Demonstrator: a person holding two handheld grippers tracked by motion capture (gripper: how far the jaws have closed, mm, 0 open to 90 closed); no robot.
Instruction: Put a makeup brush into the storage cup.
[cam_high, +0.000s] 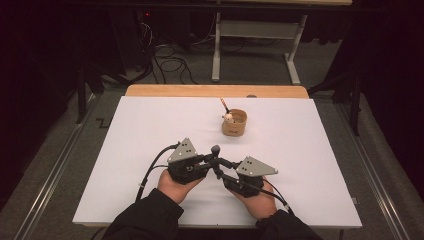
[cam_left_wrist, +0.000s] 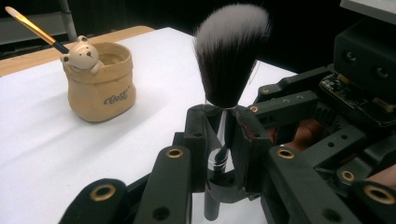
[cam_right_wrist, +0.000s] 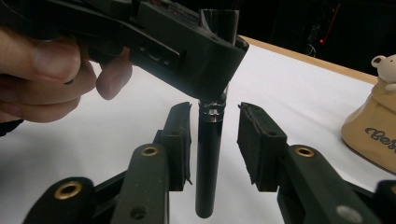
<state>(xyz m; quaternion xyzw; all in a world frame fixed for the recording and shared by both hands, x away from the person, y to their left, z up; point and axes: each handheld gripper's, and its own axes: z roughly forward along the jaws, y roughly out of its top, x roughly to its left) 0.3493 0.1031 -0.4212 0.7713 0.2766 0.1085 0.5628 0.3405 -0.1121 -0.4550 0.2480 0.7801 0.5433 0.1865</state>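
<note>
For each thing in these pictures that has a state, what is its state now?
Makeup brush: upright, bristles up, clamped at the ferrule by the left gripper.
Left gripper: shut on the brush.
Right gripper: open, jaws on either side of the handle, not touching.
Bear pot: upright on the table, holding a thin paintbrush, which leans.

Both forearms enter low, sleeves dark, hands meeting just near-side of the tan pot (cam_high: 234, 123). Left gripper (cam_high: 212, 159) angled inward toward the right one, jaws closed on the makeup brush (cam_left_wrist: 229, 70), clamped at the ferrule, brush upright. Right gripper (cam_high: 219, 171) points inward toward the left, jaws apart, pads either side of the brush handle, not touching. Left hand (cam_high: 173, 185) wraps its gripper body; right hand (cam_high: 258, 202) likewise.
</note>
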